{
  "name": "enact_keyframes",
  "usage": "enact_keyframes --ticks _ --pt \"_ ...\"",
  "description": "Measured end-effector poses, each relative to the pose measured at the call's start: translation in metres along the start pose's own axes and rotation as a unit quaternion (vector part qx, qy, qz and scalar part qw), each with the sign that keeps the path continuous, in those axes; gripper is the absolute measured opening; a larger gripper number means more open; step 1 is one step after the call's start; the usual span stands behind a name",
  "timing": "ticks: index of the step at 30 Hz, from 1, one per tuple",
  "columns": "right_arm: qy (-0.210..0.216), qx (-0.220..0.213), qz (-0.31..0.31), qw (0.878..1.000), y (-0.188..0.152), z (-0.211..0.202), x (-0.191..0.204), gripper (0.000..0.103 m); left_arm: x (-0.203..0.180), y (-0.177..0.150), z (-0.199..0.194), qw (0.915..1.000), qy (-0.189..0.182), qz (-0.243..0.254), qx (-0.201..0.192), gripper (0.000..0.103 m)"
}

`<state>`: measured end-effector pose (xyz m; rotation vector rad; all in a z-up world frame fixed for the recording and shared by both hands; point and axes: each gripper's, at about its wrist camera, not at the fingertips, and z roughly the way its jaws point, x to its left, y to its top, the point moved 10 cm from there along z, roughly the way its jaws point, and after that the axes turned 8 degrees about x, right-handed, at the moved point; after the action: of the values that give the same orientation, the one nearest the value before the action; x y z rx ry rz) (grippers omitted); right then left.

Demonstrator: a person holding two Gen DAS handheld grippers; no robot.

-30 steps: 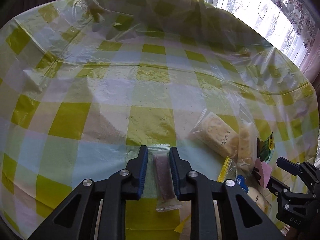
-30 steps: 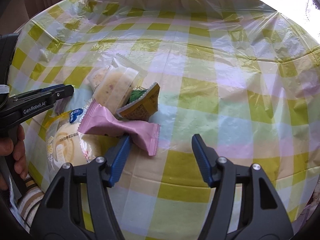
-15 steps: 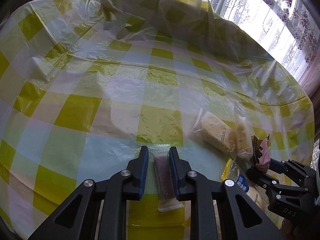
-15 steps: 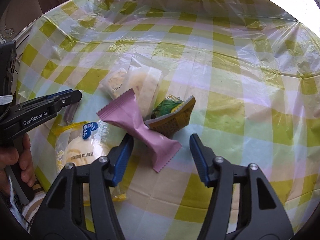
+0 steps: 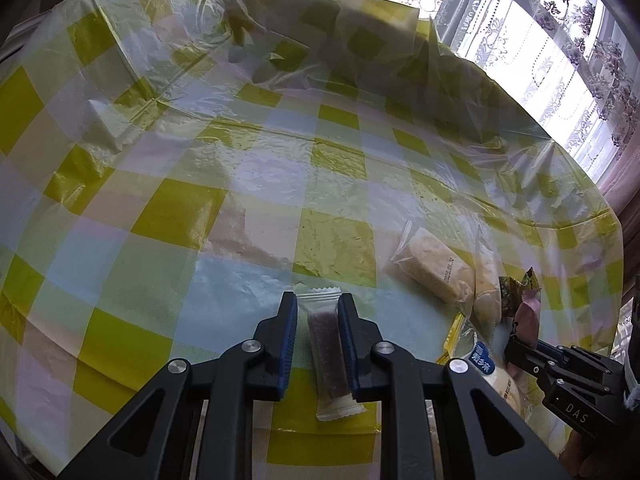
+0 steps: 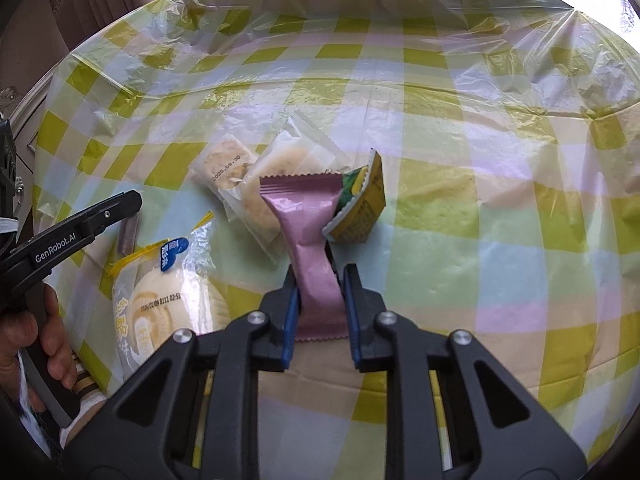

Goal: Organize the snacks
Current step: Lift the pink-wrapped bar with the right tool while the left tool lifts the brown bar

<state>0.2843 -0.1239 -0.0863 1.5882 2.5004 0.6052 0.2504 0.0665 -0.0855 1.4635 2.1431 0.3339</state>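
Left wrist view. Left gripper (image 5: pixel 318 308) clamped on a slim clear-wrapped bar with a dark reddish filling (image 5: pixel 329 344); blue pads pressed to both long edges, serrated top seal projecting just past the fingertips, bottom seal hanging out behind the pads. Below it, a table under a yellow, white and pale blue checked plastic cloth (image 5: pixel 180 216), creased and bunched at the far edge. To the right, a pile of snacks: a clear-wrapped pale cake slice with a printed date (image 5: pixel 434 270), a second clear pack beside and partly beneath it, a round bun in a yellow-trimmed bag with a blue label (image 5: pixel 482 364) nearest. At the far right edge, right gripper (image 5: pixel 516 350) pinching a pink packet (image 5: pixel 526 320). Lace curtain (image 5: pixel 560 40) at upper right.

Right wrist view. Right gripper (image 6: pixel 320 276) jaws just closed, now pinched on the lower half of the pink packet (image 6: pixel 308 224), squeezing it to a narrow waist; upper end fanned out, lying against the clear pack (image 6: pixel 276 172) and touching a yellow-and-green packet (image 6: pixel 360 204) on its right. Dated cake slice (image 6: pixel 224 164) further left; bun (image 6: pixel 160 304) at lower left on the cloth (image 6: pixel 480 200). Left gripper (image 6: pixel 132 204) at the left edge, held by a hand (image 6: pixel 36 340), with the dark bar (image 6: pixel 128 234) visible below its tip.
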Motion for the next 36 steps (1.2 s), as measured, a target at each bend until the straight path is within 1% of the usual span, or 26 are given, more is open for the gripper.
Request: enact_keyframes --ticks 6,19,20,21,28,30,31,34,36 --pt "-0.001 -0.013 0.019 1.0 -0.009 -0.016 -0.005 0.023 -0.005 -0.004 -0.009 0.9999 0.0 0.005 -0.01 0.021" --pt "-0.018 -0.024 0.041 0.999 -0.036 -0.042 -0.016 0.023 -0.024 -0.017 -0.044 0.9993 -0.01 0.01 -0.035 0.02" --pt "-0.019 -0.024 0.043 0.999 -0.039 -0.044 -0.018 0.023 -0.026 -0.019 -0.047 0.9992 -0.01 0.011 -0.036 0.002" --pt "-0.019 -0.025 0.045 0.998 -0.042 -0.046 -0.019 0.023 -0.029 -0.021 -0.049 0.9992 -0.011 0.013 -0.036 0.001" --pt "-0.022 -0.033 0.063 0.997 -0.063 -0.064 -0.032 0.023 -0.046 -0.034 -0.062 0.9987 -0.021 0.031 -0.034 0.001" --pt "-0.022 -0.034 0.067 0.997 -0.069 -0.069 -0.036 0.023 -0.041 -0.037 -0.062 0.9991 -0.023 0.02 -0.027 0.001" --pt "-0.021 -0.034 0.069 0.997 -0.072 -0.071 -0.037 0.023 -0.035 -0.038 -0.063 0.9994 -0.02 0.01 -0.025 0.003" --pt "-0.023 -0.036 0.075 0.996 -0.084 -0.08 -0.045 0.023 -0.017 -0.042 -0.06 0.9998 -0.012 -0.013 -0.01 0.004" --pt "-0.025 -0.036 0.081 0.996 -0.093 -0.085 -0.052 0.023 -0.01 -0.043 -0.056 0.9998 -0.003 -0.018 -0.001 0.008"
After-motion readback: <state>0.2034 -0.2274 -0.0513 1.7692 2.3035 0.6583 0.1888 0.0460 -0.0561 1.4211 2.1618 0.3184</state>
